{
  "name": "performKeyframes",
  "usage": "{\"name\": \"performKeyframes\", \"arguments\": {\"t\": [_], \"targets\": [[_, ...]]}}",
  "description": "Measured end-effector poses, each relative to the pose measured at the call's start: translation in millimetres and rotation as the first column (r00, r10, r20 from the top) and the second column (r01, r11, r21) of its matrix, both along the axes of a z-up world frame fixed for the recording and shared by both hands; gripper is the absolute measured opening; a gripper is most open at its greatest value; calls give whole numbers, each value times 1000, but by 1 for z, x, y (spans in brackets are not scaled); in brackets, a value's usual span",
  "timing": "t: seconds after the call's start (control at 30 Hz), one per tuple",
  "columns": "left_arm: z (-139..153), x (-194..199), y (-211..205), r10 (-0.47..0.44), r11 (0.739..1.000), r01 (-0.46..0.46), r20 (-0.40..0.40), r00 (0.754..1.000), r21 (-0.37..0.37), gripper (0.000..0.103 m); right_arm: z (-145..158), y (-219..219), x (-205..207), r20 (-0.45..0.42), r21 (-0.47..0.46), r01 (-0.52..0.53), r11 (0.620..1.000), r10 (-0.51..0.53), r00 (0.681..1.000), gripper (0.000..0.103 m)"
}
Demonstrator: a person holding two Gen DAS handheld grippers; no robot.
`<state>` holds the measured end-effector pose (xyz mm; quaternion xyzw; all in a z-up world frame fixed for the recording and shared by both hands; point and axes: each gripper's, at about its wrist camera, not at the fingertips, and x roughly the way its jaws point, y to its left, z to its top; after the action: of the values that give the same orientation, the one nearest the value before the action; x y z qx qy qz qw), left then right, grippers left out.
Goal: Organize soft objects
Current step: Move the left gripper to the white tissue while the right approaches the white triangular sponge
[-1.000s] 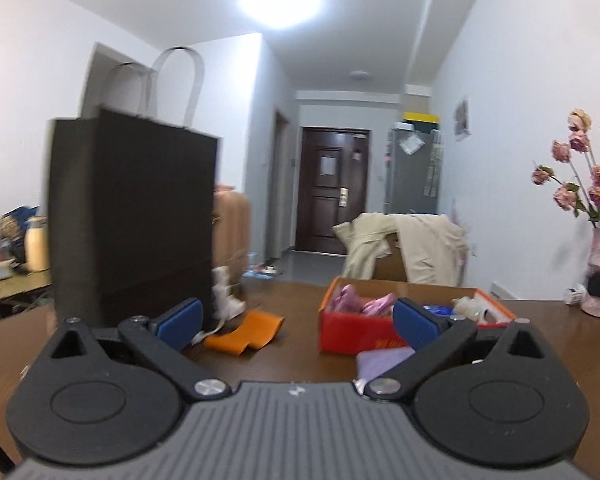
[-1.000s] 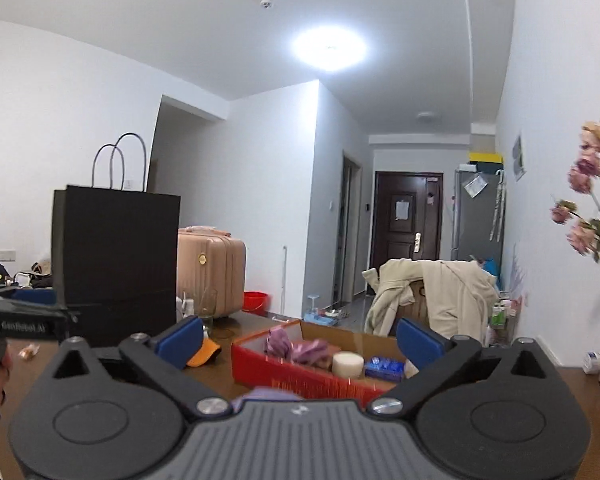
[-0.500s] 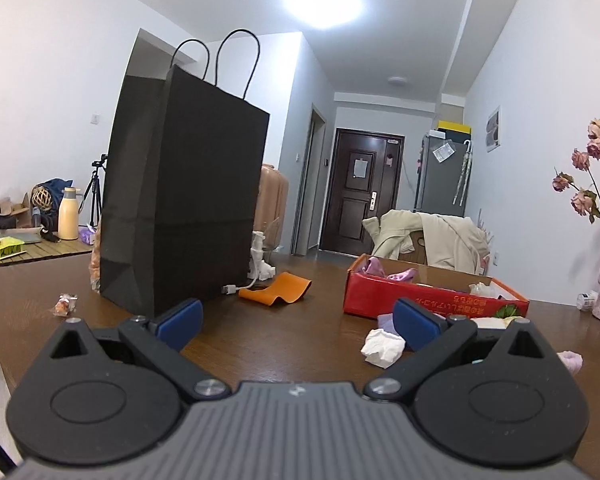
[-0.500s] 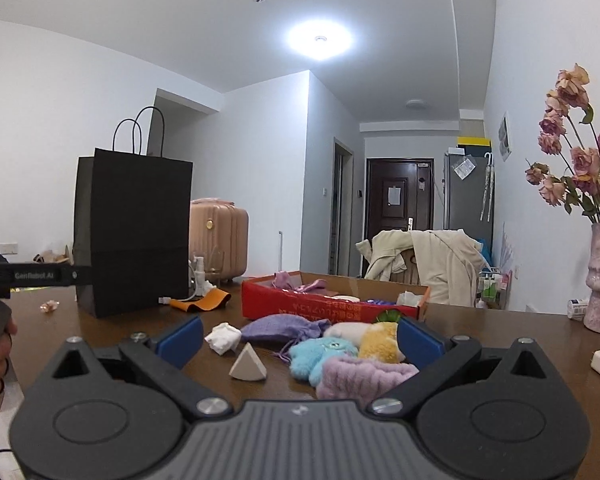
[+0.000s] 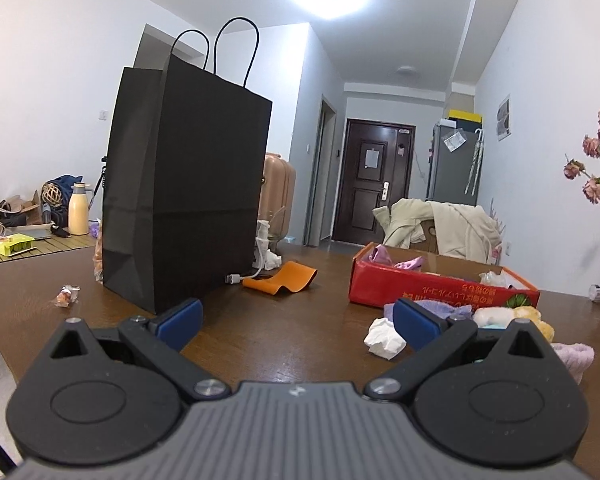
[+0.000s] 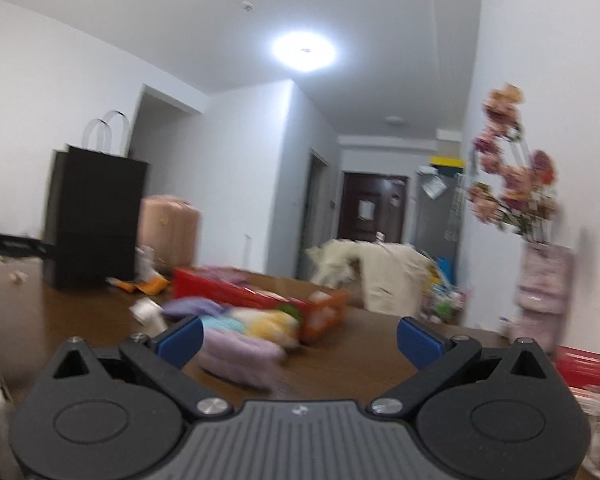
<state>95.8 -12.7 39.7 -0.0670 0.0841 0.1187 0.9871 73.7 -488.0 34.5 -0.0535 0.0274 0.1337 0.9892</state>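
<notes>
A red cardboard box (image 5: 440,290) with soft items in it stands on the brown table (image 5: 292,336); it also shows, blurred, in the right wrist view (image 6: 256,292). In front of it lies a pile of soft things: a lilac plush piece (image 6: 240,354), a yellow plush (image 6: 274,324), a purple pouch (image 6: 194,306), a crumpled white tissue (image 5: 385,338). My left gripper (image 5: 296,318) is open and empty, low over the table. My right gripper (image 6: 300,338) is open and empty, just right of the pile.
A tall black paper bag (image 5: 184,212) stands at the left, with an orange cloth (image 5: 284,278) and a white cable beside it. A vase of pink flowers (image 6: 544,280) stands at the right. A small wrapped sweet (image 5: 66,294) lies near the left table edge.
Both grippers have pulled back and dropped lower toward the table. The right view has swung to the right and is blurred by motion. Both stay open.
</notes>
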Motion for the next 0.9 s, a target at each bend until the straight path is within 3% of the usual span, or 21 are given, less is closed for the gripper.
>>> {"name": "performKeyframes", "arguments": {"t": [0.2, 0.3, 0.43, 0.7, 0.9], "targets": [[-1, 4, 0, 14, 1000, -14, -21, 1000, -4, 103, -15, -55, 10, -22, 48, 128, 991, -127, 992, 103], [-1, 5, -1, 16, 1000, -16, -26, 1000, 0, 103, -23, -62, 14, -32, 63, 134, 989, -132, 991, 103], [-1, 7, -2, 15, 1000, -15, -34, 999, 2, 103, -29, -55, 17, -52, 59, 129, 990, -126, 991, 103], [-3, 12, -1, 14, 1000, -14, -40, 999, 4, 103, -29, -34, 22, -69, -43, 138, 990, -140, 988, 103], [-5, 16, 2, 19, 1000, -19, -47, 999, 1, 103, -26, -25, 29, -91, -53, 109, 993, -114, 989, 103]]}}
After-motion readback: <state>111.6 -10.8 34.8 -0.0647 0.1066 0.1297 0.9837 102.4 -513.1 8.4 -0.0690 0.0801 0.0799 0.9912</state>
